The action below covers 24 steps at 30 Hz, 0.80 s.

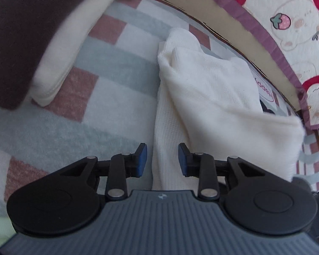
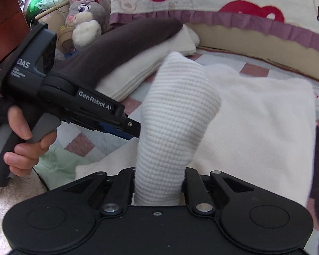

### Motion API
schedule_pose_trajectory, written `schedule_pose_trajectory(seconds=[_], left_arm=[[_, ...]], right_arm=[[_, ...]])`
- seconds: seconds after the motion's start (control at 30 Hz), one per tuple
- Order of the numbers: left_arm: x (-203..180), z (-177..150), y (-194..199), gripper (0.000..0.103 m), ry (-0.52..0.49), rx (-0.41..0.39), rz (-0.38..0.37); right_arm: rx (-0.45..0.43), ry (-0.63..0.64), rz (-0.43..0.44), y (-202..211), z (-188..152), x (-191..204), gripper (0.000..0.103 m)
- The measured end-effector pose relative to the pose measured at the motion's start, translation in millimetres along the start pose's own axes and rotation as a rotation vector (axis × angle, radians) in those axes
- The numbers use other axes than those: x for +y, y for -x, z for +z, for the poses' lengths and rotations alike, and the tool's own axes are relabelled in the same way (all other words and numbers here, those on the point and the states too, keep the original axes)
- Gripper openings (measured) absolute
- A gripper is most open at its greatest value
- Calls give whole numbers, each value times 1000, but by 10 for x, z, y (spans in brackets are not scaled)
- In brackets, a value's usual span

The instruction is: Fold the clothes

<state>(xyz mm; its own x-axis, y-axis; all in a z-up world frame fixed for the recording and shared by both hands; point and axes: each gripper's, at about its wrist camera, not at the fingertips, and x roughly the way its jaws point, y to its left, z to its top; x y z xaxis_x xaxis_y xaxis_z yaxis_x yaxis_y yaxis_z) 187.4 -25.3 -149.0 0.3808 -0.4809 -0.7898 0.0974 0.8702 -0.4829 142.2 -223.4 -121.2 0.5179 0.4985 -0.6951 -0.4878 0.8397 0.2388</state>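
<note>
A white waffle-knit garment (image 1: pixel 204 89) lies partly folded on a pink, grey and white checked blanket (image 1: pixel 108 68). My left gripper (image 1: pixel 162 158) hovers over its near edge. Its blue pads (image 1: pixel 143 159) stand apart and do not touch the cloth. In the right wrist view, my right gripper (image 2: pixel 159 178) is shut on a bunched fold of the white garment (image 2: pixel 176 110), which rises up from between its fingers. The rest of the garment spreads to the right. A hand holds the left gripper (image 2: pixel 135 130) at the left, its tip just beside the lifted fold.
A stack of folded cream clothes (image 1: pixel 59 48) with a dark brown piece (image 2: pixel 121 44) on top sits at the back left. A cartoon-print quilt with a purple frill (image 1: pixel 265 34) borders the far side. Nearby are a plush rabbit (image 2: pixel 83 19), light green cloth (image 2: pixel 59 159) and dark wooden furniture (image 2: pixel 4 10).
</note>
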Motion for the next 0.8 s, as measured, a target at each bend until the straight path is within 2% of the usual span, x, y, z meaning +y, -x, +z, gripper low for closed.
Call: schedule_pose_trajectory(seconds=[0.13, 0.2, 0.27, 0.3, 0.33, 0.4, 0.5, 0.67, 0.73, 0.77, 0.8], left_arm=[[3, 77, 52, 34, 9, -35, -14], [43, 99, 110, 34, 19, -47, -29], [73, 108, 200, 34, 18, -67, -40], [93, 116, 256, 34, 21, -81, -46], [103, 126, 296, 34, 26, -91, -56], [127, 146, 353, 35, 39, -106, -74], [198, 135, 378, 36, 48, -99, -58], [193, 128, 389, 36, 34, -104, -62], [172, 130, 400, 38, 19, -114, -57], [165, 131, 413, 40, 10, -123, -51], [158, 132, 426, 41, 2, -132, -44]], right_arm=[[-48, 28, -64, 267, 33, 74, 14], [-31, 175, -128, 315, -10, 281, 14], [33, 444, -224, 173, -117, 605, 14], [60, 526, -260, 80, -183, 722, 15], [79, 547, -268, -5, -232, 800, 16], [77, 522, -259, -77, -273, 876, 24], [45, 520, -228, 14, -281, 899, 27], [12, 539, -106, 383, -337, 847, 34], [14, 491, -22, 598, -404, 731, 36], [2, 452, -9, 706, -427, 645, 41], [-22, 396, -49, 810, -433, 526, 44]])
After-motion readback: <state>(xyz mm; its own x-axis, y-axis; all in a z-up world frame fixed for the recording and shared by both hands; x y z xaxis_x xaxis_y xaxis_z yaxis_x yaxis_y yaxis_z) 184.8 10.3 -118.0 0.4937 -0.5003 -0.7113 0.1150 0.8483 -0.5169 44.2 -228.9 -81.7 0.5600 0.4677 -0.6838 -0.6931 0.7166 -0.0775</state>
